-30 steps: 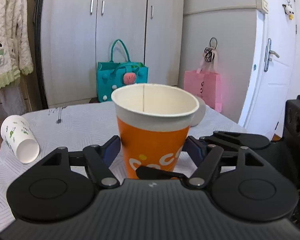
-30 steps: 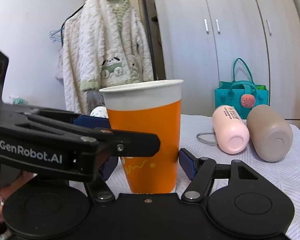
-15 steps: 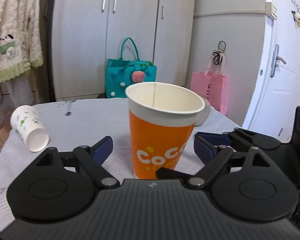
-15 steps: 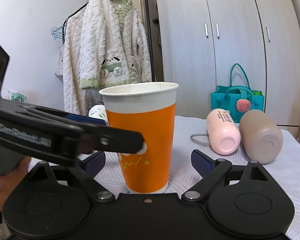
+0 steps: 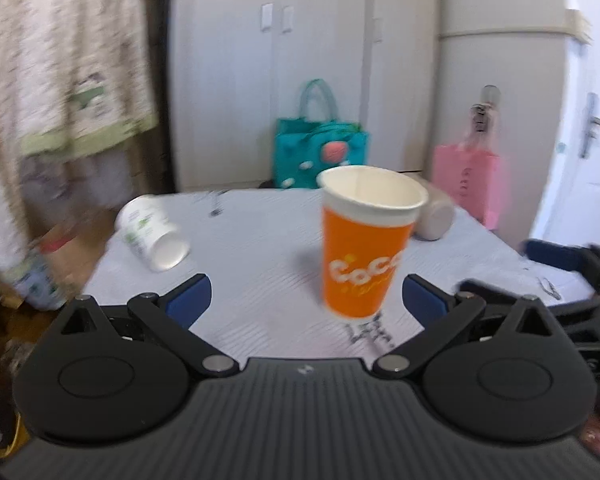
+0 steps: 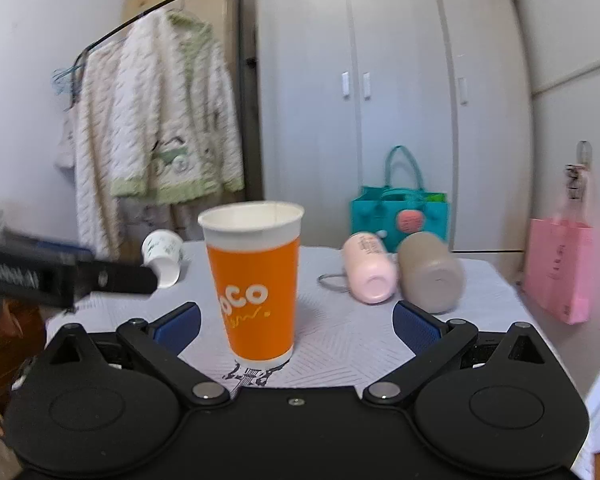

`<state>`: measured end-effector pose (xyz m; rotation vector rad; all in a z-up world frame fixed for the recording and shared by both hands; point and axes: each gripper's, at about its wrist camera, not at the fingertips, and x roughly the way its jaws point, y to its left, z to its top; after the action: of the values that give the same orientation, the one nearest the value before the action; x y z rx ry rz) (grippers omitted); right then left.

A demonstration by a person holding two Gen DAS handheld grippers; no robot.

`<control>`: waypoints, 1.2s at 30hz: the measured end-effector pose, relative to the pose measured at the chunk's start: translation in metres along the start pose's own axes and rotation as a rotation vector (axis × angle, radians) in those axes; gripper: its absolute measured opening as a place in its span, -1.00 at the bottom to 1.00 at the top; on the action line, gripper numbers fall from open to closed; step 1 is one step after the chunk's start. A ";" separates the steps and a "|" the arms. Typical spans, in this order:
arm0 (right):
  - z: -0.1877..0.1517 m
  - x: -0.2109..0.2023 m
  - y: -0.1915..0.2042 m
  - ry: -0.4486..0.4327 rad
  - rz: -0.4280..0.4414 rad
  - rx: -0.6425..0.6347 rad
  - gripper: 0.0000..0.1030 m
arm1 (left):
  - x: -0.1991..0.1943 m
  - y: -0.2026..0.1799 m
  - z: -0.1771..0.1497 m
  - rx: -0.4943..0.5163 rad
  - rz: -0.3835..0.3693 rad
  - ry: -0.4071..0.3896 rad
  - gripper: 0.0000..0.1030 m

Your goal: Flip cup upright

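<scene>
1. The left tongs [image 5: 306, 294] are being held wide open, nothing gripped or touched.
2. The right tongs [image 6: 296, 322] are likewise being held spread wide, empty.
3. The orange cup [image 6: 254, 284] is standing upright on the desk [image 6: 340, 332], mouth up, between the pads of each tongs, apart from them.
4. A white cup [image 5: 152, 236] is lying on its side to the left; a pink bottle [image 6: 370, 270] and a beige bottle [image 6: 430, 276] are lying touching to the right.

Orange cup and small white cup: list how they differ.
Pose: the orange cup stands upright, mouth up; the small white cup lies on its side.
Look: the orange cup carries white lettering under a white band; the small white cup has green prints.
Size: the orange cup looks taller.
Both rest on the table, ungripped.
</scene>
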<state>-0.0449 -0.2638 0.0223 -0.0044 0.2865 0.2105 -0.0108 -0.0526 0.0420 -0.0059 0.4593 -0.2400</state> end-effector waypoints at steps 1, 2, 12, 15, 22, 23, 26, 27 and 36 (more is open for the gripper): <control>0.003 -0.005 0.004 -0.001 -0.022 -0.011 1.00 | -0.004 0.002 0.000 -0.014 0.018 0.008 1.00; 0.005 -0.011 0.007 -0.005 -0.050 -0.023 1.00 | -0.009 0.004 0.000 -0.022 0.037 0.018 1.00; 0.016 -0.044 0.016 0.046 -0.152 0.049 1.00 | -0.048 0.014 -0.001 -0.007 0.168 0.065 1.00; 0.017 -0.049 0.016 0.055 -0.178 0.075 1.00 | -0.053 0.016 0.000 -0.004 0.179 0.098 1.00; 0.018 -0.051 0.024 0.089 -0.239 0.063 1.00 | -0.058 0.015 -0.002 -0.012 0.169 0.092 1.00; 0.017 -0.051 0.026 0.094 -0.246 0.058 1.00 | -0.058 0.015 -0.002 -0.009 0.171 0.091 1.00; 0.017 -0.051 0.030 0.104 -0.270 0.049 1.00 | -0.057 0.013 -0.003 -0.008 0.191 0.085 1.00; 0.017 -0.052 0.030 0.105 -0.281 0.049 1.00 | -0.057 0.013 -0.003 -0.011 0.193 0.086 1.00; 0.017 -0.053 0.028 0.137 -0.325 0.074 1.00 | -0.054 0.014 -0.006 -0.029 0.181 0.095 1.00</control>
<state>-0.0955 -0.2462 0.0539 0.0080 0.4246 -0.1239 -0.0577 -0.0260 0.0594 0.0186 0.5544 -0.0561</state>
